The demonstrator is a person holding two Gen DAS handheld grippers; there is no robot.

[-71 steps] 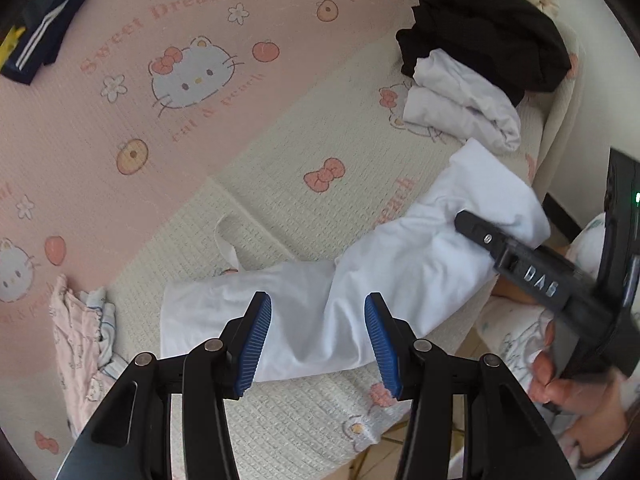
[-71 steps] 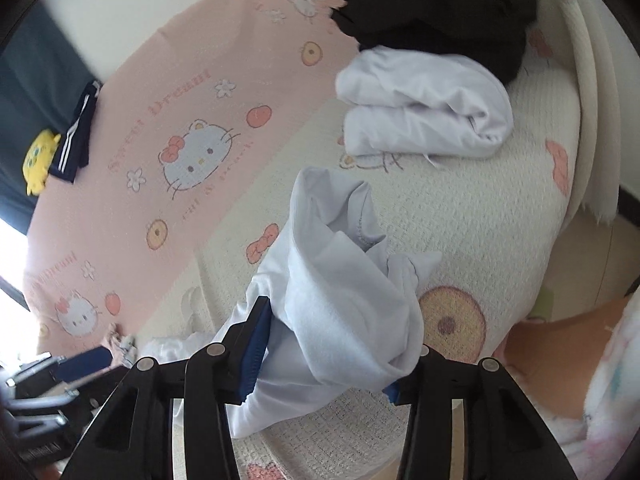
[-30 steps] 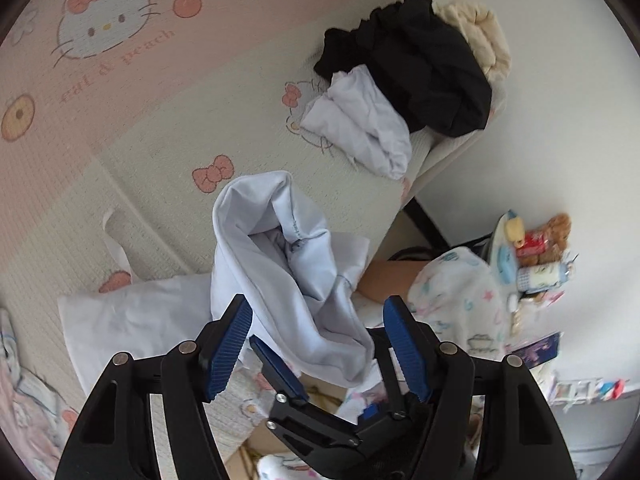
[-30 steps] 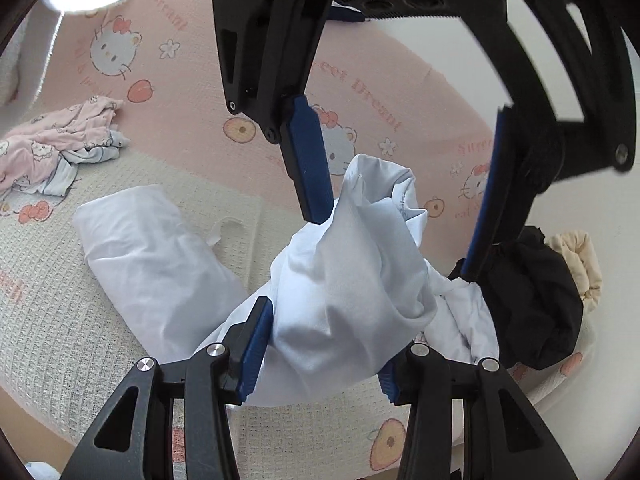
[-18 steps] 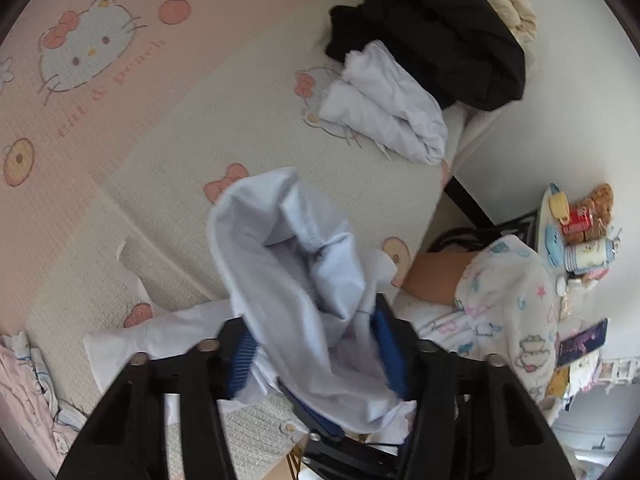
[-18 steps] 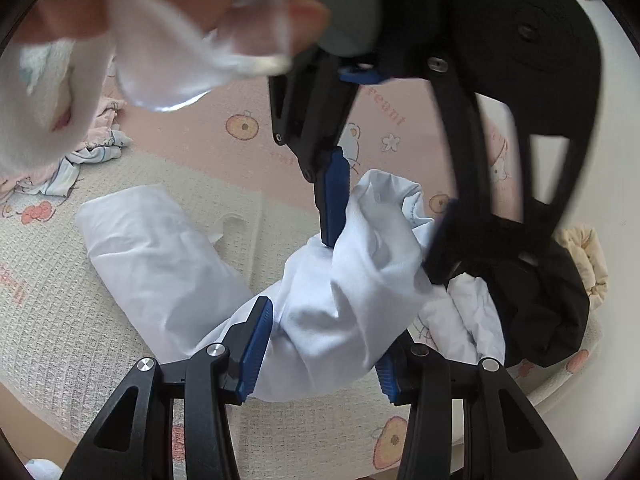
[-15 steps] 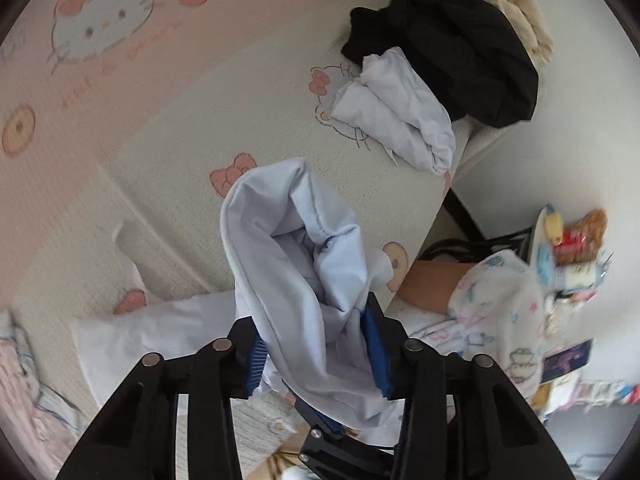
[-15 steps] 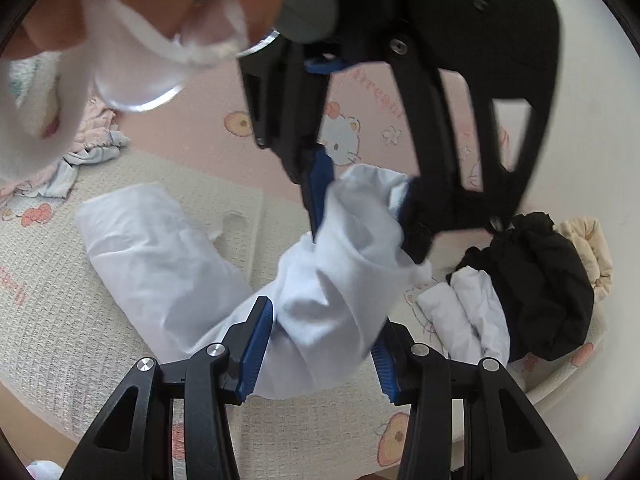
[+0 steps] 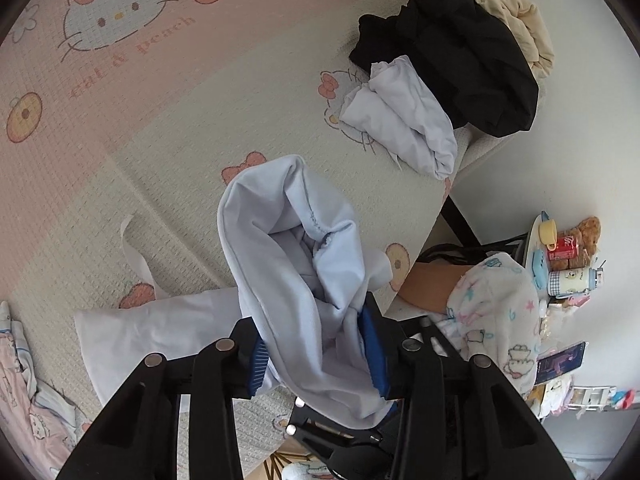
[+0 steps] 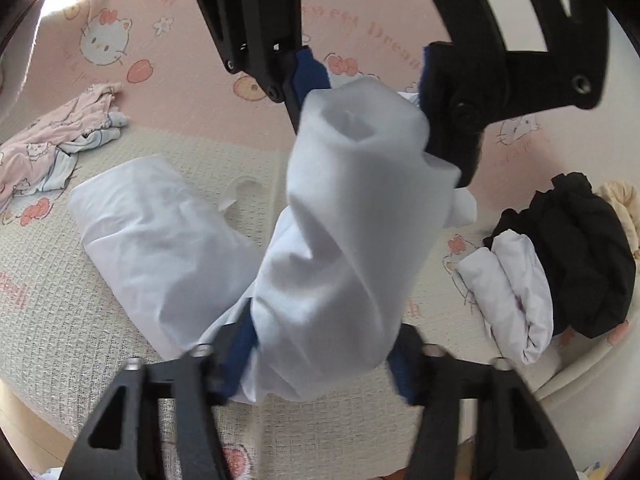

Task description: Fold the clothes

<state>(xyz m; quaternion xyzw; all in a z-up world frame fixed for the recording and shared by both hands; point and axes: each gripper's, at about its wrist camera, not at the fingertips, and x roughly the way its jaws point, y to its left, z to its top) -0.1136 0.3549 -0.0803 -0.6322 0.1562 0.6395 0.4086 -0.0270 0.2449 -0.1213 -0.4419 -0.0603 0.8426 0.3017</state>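
Observation:
A white garment (image 9: 280, 264) lies partly on the Hello Kitty bed sheet (image 9: 120, 128), its near end raised in a bunched roll. In the left wrist view my left gripper (image 9: 314, 356) is shut on that bunch, blue pads pressing both sides. The right wrist view shows the same roll (image 10: 352, 240) standing up from the sheet (image 10: 120, 288). There my left gripper (image 10: 372, 92) clamps its top from above. My right gripper (image 10: 320, 356) holds its lower part, jaws closing with the cloth between the pads. The garment's other end lies flat to the left.
A folded white garment (image 10: 516, 292) lies beside a black clothes pile (image 10: 576, 248) and a cream one (image 9: 520, 28) at the bed's corner. A pink patterned garment (image 10: 52, 136) lies crumpled at the left. A person's pyjama-clad leg (image 9: 496, 320) and a cluttered shelf (image 9: 568, 256) are past the bed edge.
My left gripper, open around the raised cloth a second ago, has shut on it. The right gripper kept the lower part between its pads and sank slightly.

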